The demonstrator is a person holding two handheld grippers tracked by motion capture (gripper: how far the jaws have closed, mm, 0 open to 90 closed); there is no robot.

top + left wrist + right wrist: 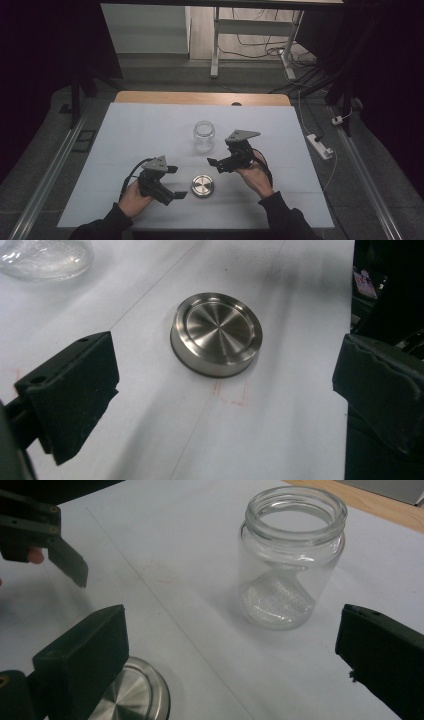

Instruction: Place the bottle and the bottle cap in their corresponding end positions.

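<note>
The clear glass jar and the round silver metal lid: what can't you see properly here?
- Clear glass jar: left gripper view, cut off by the top edge.
- Round silver metal lid: right gripper view, partly behind a black jaw and cut by the bottom edge.
- Lid's underside: hidden against the white table.

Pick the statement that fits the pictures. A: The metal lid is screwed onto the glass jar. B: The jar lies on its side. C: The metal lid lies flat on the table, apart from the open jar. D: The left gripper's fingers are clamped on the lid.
C: the metal lid lies flat on the table, while the glass jar stands upright and open farther back, untouched by either gripper.
</note>
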